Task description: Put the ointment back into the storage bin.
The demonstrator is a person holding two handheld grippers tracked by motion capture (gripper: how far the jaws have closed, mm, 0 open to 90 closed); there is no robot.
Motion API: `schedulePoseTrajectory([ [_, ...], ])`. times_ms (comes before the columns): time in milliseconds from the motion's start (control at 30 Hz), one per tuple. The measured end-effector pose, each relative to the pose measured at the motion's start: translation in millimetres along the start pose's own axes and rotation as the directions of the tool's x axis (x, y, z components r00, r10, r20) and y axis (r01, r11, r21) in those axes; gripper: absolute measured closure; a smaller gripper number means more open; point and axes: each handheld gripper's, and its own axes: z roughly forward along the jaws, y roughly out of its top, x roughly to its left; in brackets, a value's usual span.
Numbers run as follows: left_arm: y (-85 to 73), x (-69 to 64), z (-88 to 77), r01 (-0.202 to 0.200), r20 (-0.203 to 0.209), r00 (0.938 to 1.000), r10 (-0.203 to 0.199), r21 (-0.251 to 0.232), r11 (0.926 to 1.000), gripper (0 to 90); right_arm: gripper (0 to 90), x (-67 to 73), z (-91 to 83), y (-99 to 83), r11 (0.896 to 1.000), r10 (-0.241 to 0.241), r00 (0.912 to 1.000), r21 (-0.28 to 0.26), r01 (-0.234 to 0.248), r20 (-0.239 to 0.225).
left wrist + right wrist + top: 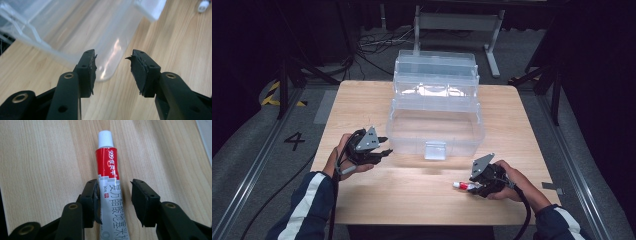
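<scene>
A tube [107, 170] with a white cap, a red band and a silver body lies flat on the wooden table [412, 192], near the front right. My right gripper [472, 187] [113, 182] is low over it, and the tube's body lies between the jaws. The left pad [96, 197] touches the tube, while a gap stays beside the other pad, so the gripper is open. My left gripper [388, 145] [113, 53] hangs open and empty by the front left corner of a clear plastic box [434, 137] [75, 30]. The tube's cap [203, 5] shows far off in the left gripper view.
The clear box stands mid-table with its lid [435, 62] tipped back and stepped trays [435, 90] spread open. A latch [435, 150] sticks out at its front. Bare wood lies between the two grippers. Cables and a metal frame [492, 35] are on the floor beyond.
</scene>
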Motion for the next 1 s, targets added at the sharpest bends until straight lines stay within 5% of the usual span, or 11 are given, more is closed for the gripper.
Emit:
schedulePoseTrajectory([
  [333,-46.2,-3.9,0.1,0.059,0.027,0.9977,-0.063,0.124,0.9905,48.0,66.4,-0.1,2.3,8.6,0.998,-0.020,0.9993,0.065,0.022,-0.033],
  [633,-85.8,-10.6,3.9,0.147,0.072,0.9841,-0.162,0.185,0.9716,41.0,71.1,-2.3,5.8,24.6,0.986,-0.047,0.9971,0.156,0.056,-0.060],
  [867,-100.3,-8.3,7.8,0.236,0.116,0.9617,-0.248,0.112,0.9653,32.4,71.3,-2.9,4.6,20.6,0.990,-0.042,0.9967,0.131,0.051,-0.069],
  [1000,-104.1,-9.7,11.5,0.252,0.106,0.9603,-0.258,0.066,0.9654,24.9,71.3,-3.4,-0.5,18.0,0.992,-0.043,0.9968,0.116,0.051,-0.068],
])
